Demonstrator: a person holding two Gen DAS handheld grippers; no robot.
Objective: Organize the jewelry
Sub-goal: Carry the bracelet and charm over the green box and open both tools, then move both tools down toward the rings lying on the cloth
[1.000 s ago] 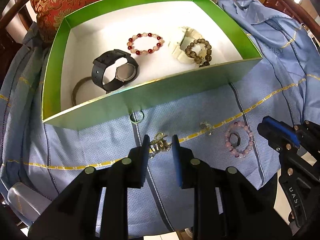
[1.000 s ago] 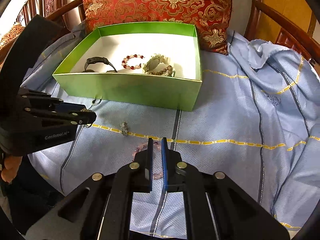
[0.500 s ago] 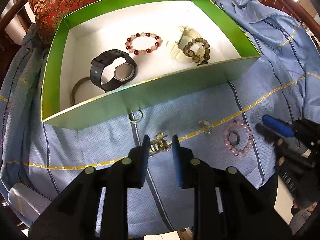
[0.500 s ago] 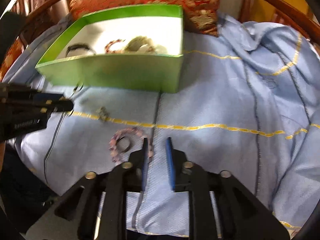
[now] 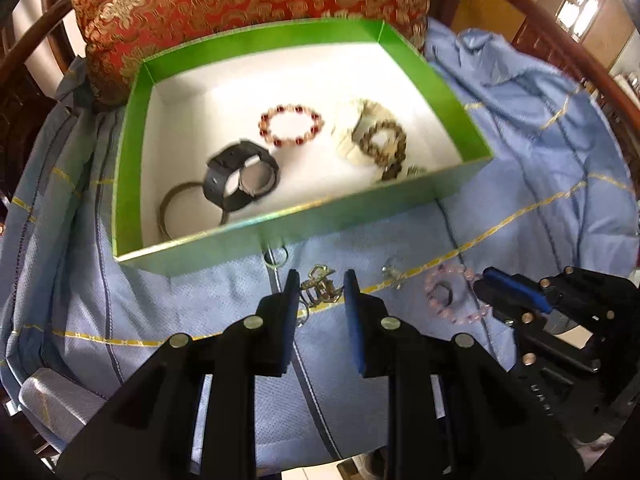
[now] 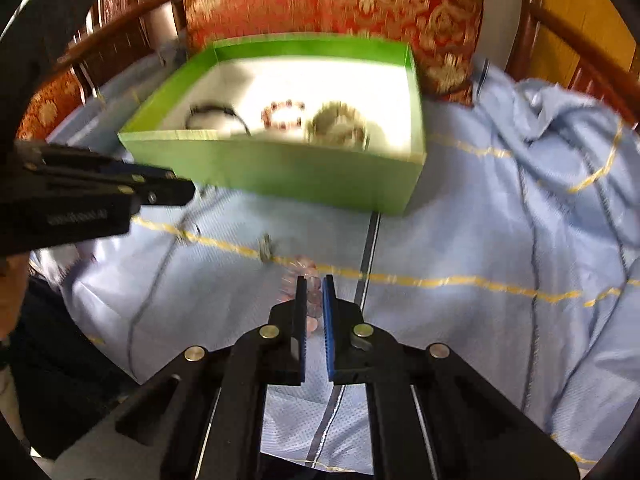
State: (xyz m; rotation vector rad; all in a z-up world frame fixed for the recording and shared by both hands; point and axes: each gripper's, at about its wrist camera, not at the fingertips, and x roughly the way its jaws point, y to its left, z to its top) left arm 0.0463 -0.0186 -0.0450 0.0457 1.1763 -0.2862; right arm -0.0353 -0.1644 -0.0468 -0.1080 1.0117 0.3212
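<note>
Left tongs (image 5: 319, 292) stand apart around a gold clip (image 5: 320, 286) just before the green box (image 5: 280, 224); right tongs (image 6: 315, 300), nearly together, clamp the pink bracelet (image 5: 452, 294) nearby; watch (image 5: 240, 180) inside the box

Both views: strong fisheye bending, dark vignette at rim. Right wrist: motion blur throughout; white floor of green box (image 6: 280, 168) blown out, contents smeared. Left wrist: mild blur, dimmer, bright window (image 5: 576, 20) at 2 o'clock.
</note>
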